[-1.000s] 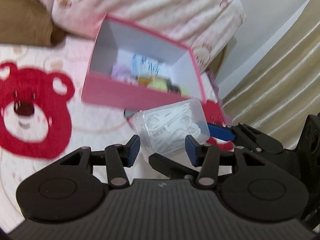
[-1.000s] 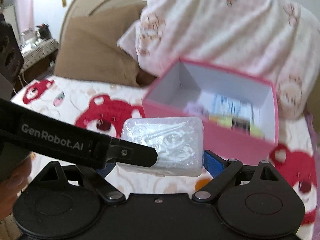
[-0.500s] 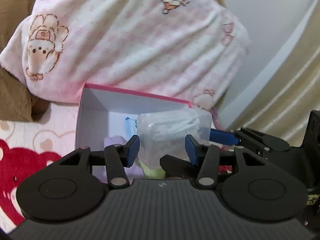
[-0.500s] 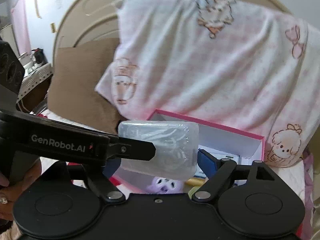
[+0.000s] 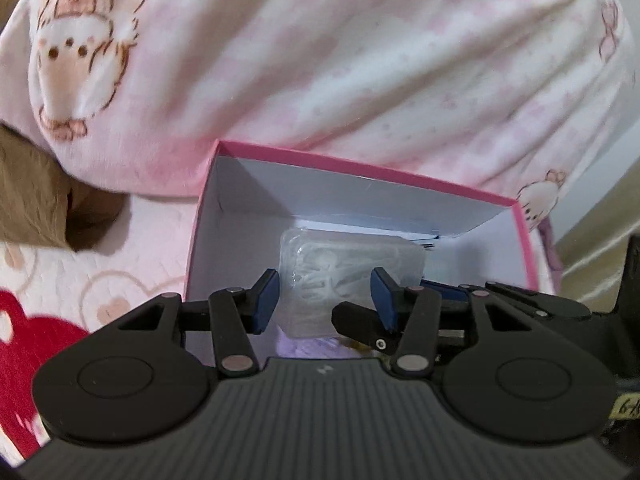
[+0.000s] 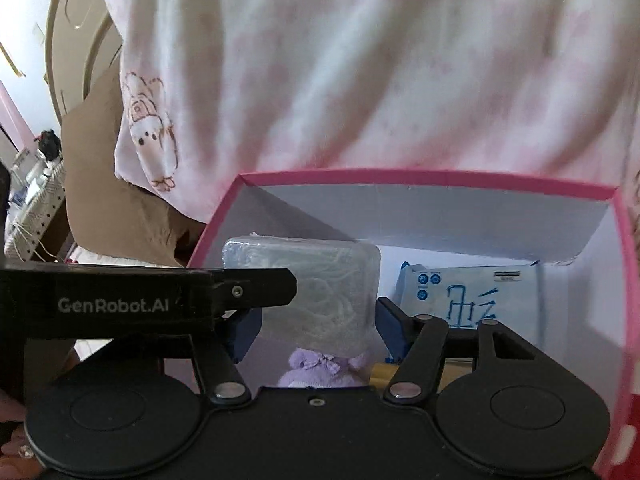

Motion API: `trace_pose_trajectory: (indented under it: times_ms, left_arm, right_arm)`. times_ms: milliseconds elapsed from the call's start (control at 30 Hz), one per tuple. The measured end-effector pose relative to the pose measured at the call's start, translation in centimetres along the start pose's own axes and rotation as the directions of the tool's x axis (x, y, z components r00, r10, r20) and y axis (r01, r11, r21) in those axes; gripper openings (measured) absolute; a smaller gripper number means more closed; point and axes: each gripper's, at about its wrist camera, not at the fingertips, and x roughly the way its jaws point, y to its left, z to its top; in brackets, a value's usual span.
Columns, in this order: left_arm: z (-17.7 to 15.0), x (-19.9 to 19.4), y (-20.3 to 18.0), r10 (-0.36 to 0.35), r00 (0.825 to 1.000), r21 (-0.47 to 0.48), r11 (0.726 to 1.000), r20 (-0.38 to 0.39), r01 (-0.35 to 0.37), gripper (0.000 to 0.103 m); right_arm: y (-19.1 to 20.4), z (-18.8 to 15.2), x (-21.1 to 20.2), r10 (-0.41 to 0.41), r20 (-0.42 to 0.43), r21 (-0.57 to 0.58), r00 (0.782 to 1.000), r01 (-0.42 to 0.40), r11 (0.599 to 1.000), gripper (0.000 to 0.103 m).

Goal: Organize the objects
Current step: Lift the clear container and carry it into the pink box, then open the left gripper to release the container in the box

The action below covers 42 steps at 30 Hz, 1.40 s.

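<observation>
Overhead, pink bear-print bedspread (image 5: 60, 280)

A home bedroom: pink cartoon-print blanket (image 5: 320, 60), bear-print bedsheet (image 5: 60, 280), brown pillow (image 6: 104, 184).

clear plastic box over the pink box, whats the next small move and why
Probably lower it straight down into the pink box. The clear plastic box is gripped by the left gripper, the right gripper has its jaws closing around it, and it seems to hang inside the rim, above the purple plush toy and left of the blue packet.
</observation>
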Motion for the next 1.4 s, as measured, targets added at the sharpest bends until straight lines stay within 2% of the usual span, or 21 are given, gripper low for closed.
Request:
trace_pose_trajectory:
  times_ms: [167,467,633,733,800,867,1000,1100,1167,1400]
  left_arm:
    - [0.1,2.1,-0.6,0.073,0.997,0.054,0.996,-0.03,-0.071,0.047]
    - [0.5,5.5,0.0,0.088,0.994,-0.003,0.996,-0.072,-0.089,0.046]
    - [0.0,5.5,-0.2,0.097,0.995,-0.026,0.995,-0.037,-0.098,0.046]
    - [0.0,4.6,-0.3,0.073,0.997,-0.031,0.997,-0.012,-0.073,0.054]
    - [0.0,3.5,-0.6,0.081,0.996,-0.013,0.997,0.026,-0.08,0.063]
    - [0.1,2.5,-1.1,0.09,0.995,0.027,0.995,0.051,-0.091,0.064]
    - [0.0,1.3,-1.0,0.084,0.995,0.037,0.996,0.061,-0.087,0.064]
    - [-0.2,0.5,-0.3,0.07,0.996,0.019,0.997,0.047,-0.071,0.064]
    - [-0.5,-0.5,-0.2,0.045,0.999,0.026,0.999,0.029,-0.046,0.064]
    - [-2.6,-5.3,-0.8,-0.002,1.0,0.061,0.998,-0.013,0.003,0.064]
  right_arm:
    - [0.0,-0.1,2.3,-0.014,-0.062,-0.007,0.998,0.014,1.0,0.067]
    - [-0.9,0.8,5.7,-0.085,-0.146,0.037,0.986,0.091,0.995,0.065]
    - [-1.2,0.7,6.2,-0.098,-0.159,0.051,0.982,0.108,0.993,0.061]
    - [-0.9,0.6,6.3,-0.112,-0.151,0.054,0.982,0.121,0.991,0.061]
    - [-0.8,0.6,6.3,-0.103,-0.143,0.077,0.984,0.114,0.99,0.061]
    - [-0.4,0.6,6.3,-0.101,-0.119,0.077,0.988,0.111,0.991,0.061]
    - [0.1,0.5,6.6,-0.121,-0.117,0.091,0.986,0.132,0.987,0.05]
    - [0.2,0.3,5.3,-0.142,-0.107,0.087,0.984,0.152,0.985,0.05]
    - [0.6,0.2,3.6,-0.131,-0.08,0.068,0.988,0.136,0.988,0.05]
    - [2.5,-1.6,-4.6,-0.118,-0.026,-0.007,0.993,0.118,0.993,0.056]
